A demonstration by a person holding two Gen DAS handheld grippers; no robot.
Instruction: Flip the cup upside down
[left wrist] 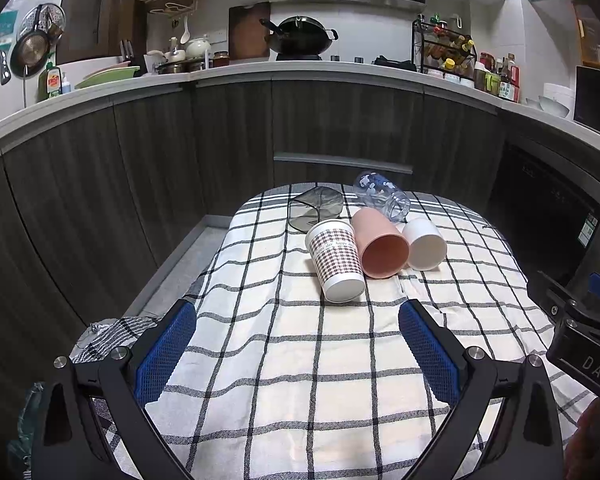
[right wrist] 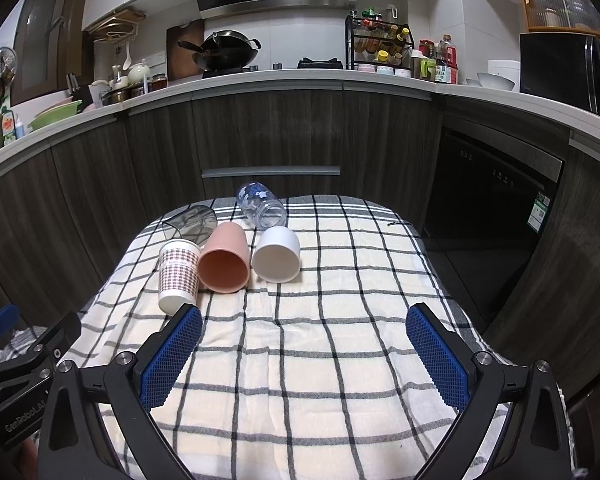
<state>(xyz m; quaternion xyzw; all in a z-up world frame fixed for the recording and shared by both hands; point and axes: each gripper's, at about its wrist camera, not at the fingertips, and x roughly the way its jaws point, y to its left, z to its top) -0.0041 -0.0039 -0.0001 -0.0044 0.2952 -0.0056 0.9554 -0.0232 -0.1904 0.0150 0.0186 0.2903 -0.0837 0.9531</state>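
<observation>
Behind the little table there's a checked cloth covering it, and past that the white countertop is the anchor. A black wok sits on it mid-left, spice rack to its right, microwave far right, green basin far left.

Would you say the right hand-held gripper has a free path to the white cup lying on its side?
Probably yes: the right hand-held gripper is open, and only bare checked tablecloth lies before the white cup.
</observation>
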